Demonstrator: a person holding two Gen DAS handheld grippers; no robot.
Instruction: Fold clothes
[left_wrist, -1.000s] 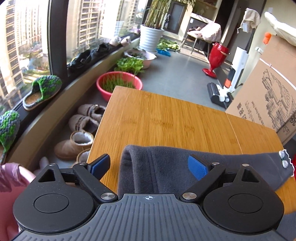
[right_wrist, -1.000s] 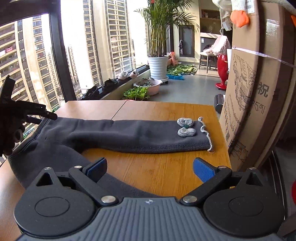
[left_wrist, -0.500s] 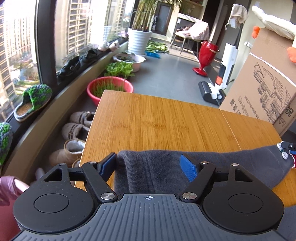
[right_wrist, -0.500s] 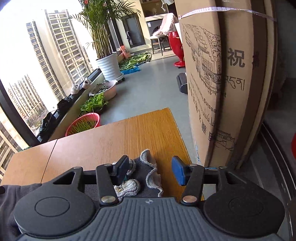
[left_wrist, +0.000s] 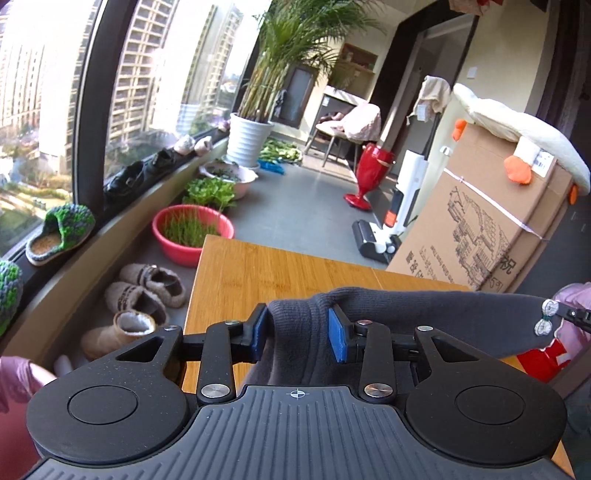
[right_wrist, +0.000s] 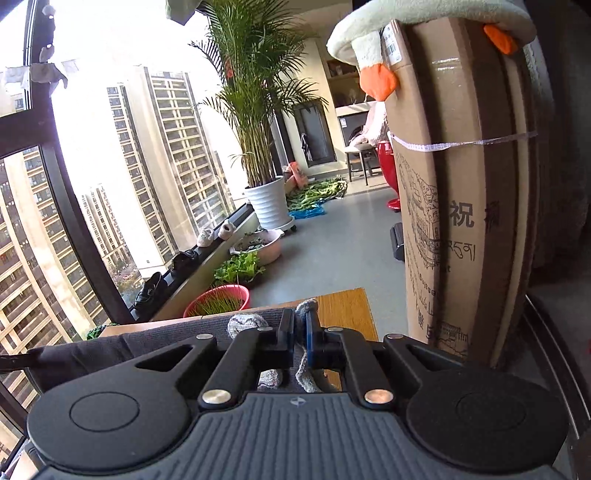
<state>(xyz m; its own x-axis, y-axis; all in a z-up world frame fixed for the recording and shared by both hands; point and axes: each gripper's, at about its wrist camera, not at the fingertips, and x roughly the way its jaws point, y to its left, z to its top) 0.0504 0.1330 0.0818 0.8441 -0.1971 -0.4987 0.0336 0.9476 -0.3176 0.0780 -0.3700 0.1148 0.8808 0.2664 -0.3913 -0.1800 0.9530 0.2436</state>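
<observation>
1. Grey knit made up the single garment (left_wrist: 406, 314), one long dark piece stretched between two grippers above the bamboo table (left_wrist: 280, 273).
2. Two small pale crocheted bows (left_wrist: 546, 316) sat at its far end in the left wrist view. One cardboard box (left_wrist: 487, 236) stood beside the table, one red basin (left_wrist: 192, 234) on the floor, and three fleecy boots (left_wrist: 146, 295) below the sill.
3. Left gripper (left_wrist: 298, 334): its blue pads were closing around a bunched fold of the cloth, which lay between them and touched both.
4. Right gripper (right_wrist: 300, 334): jaws drawn tight together, pinching the pale crocheted trim (right_wrist: 308, 369) at the garment's edge.
5. A second earlier both grippers had stood wide, with the garment lying flat on the table. Half a second earlier the fabric still rested on the wood, while now it hung lifted and taut.
6. Ribbed texture showed near the left pads, and the fabric sagged in soft folds below them.
</observation>
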